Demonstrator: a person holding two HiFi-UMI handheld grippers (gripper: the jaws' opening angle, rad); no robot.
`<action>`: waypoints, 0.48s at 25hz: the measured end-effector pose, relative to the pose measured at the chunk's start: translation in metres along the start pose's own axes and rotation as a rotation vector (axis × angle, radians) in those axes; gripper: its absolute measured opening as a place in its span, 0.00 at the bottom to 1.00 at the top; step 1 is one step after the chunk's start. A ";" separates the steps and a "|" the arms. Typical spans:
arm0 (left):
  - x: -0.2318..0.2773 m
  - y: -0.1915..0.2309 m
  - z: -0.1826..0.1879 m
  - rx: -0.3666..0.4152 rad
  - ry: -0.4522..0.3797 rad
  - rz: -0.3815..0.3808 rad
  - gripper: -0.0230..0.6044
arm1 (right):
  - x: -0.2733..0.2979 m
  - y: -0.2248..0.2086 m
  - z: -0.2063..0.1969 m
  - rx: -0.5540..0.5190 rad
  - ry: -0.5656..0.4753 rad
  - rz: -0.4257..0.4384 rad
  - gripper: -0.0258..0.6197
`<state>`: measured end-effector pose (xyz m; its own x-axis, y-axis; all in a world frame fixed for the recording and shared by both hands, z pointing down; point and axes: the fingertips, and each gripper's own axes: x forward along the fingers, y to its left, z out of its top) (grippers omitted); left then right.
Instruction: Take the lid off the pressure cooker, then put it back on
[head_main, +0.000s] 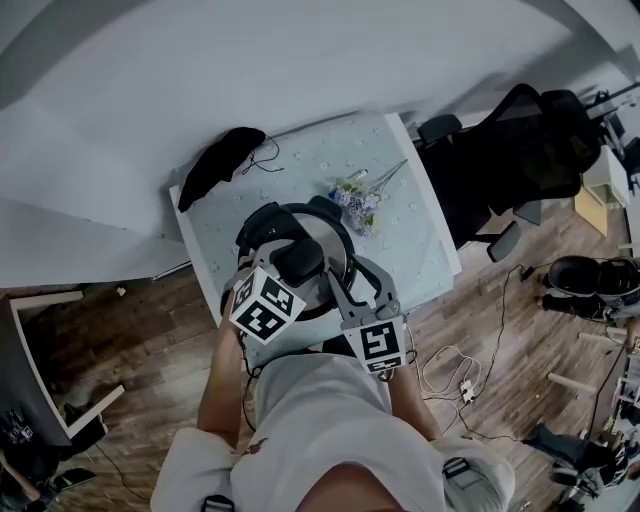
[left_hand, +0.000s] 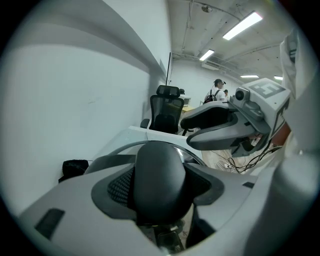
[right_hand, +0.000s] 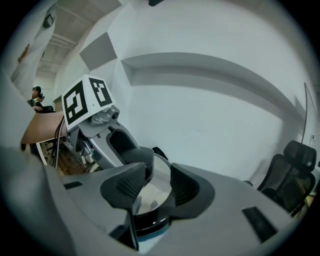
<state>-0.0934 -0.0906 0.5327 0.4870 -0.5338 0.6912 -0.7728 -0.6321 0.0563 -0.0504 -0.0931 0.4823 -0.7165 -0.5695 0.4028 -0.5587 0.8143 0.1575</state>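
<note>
Left claw (left_hand: 160, 182) pinches knob (left_hand: 157, 162) of lid (head_main: 328, 238), likely for lifting; right claw (right_hand: 156, 185), spread, hovers at cooker's (right_hand: 152, 220) four o'clock rim, apparently to steady it.

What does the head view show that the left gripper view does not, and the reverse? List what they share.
Head view only: flowers, the marker cube on the left gripper. Left gripper view only: ceiling lights, a distant person. Both: the lid's black handle clamped in that gripper, the right gripper, the office chair, the black cloth.
</note>
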 end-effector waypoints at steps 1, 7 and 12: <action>0.000 0.000 0.000 0.008 0.002 -0.009 0.49 | 0.000 0.000 -0.001 0.003 0.003 -0.011 0.29; 0.000 -0.001 0.001 0.056 0.007 -0.058 0.49 | -0.006 -0.001 -0.005 0.019 0.023 -0.069 0.29; -0.001 -0.003 0.000 0.090 0.017 -0.089 0.49 | -0.009 0.002 -0.006 0.030 0.032 -0.112 0.29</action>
<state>-0.0914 -0.0884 0.5318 0.5450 -0.4643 0.6982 -0.6868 -0.7248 0.0541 -0.0421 -0.0857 0.4844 -0.6357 -0.6521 0.4131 -0.6468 0.7421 0.1762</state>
